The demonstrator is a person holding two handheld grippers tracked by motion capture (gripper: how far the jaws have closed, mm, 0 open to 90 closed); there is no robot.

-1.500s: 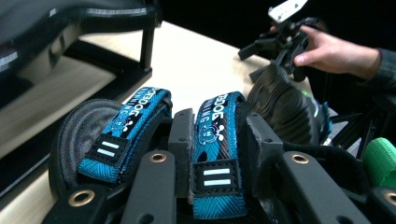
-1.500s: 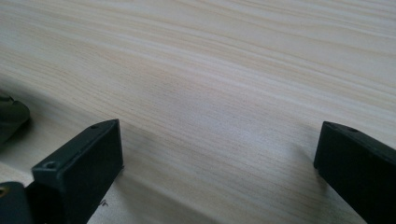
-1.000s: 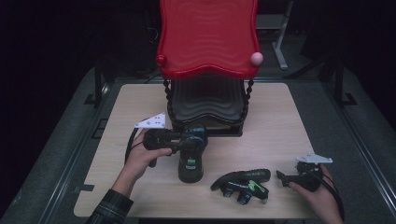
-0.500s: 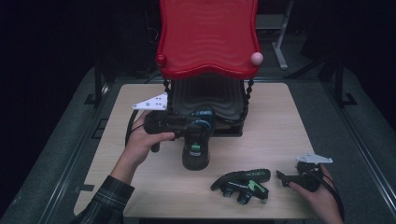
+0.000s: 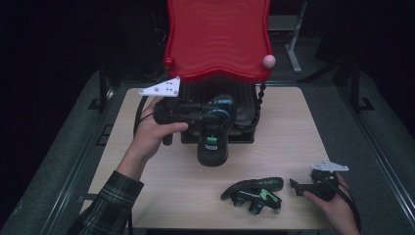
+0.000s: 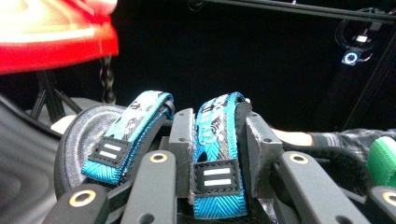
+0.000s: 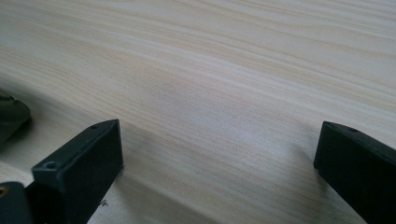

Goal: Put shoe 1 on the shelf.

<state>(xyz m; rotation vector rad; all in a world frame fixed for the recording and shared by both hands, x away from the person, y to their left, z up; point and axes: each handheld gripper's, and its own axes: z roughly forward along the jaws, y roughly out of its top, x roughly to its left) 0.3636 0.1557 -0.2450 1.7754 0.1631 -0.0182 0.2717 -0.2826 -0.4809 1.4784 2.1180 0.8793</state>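
Observation:
A black shoe [image 5: 213,147] with blue straps [image 6: 135,123] hangs in the air in front of the rack, toe pointing down toward the table. My left gripper [image 5: 215,115] is shut on its strapped upper; in the left gripper view both jaws of this gripper [image 6: 217,133] press a blue strap from either side. A second black shoe [image 5: 254,191] with green marks lies on its side near the table's front edge. Just right of it, my right gripper [image 5: 296,186] rests low on the wood, jaws wide apart [image 7: 219,144] with bare table between them.
A red wavy tray [image 5: 218,39] tops a black rack [image 5: 247,112] at the back middle of the wooden table [image 5: 293,127]; a pink ball [image 5: 268,61] sits at its right corner. A dark shoe edge [image 7: 9,116] shows at far left in the right gripper view.
My left gripper has lifted the blue-strapped shoe off the table and carried it up and back toward the rack. The right gripper and the green-marked shoe have stayed put.

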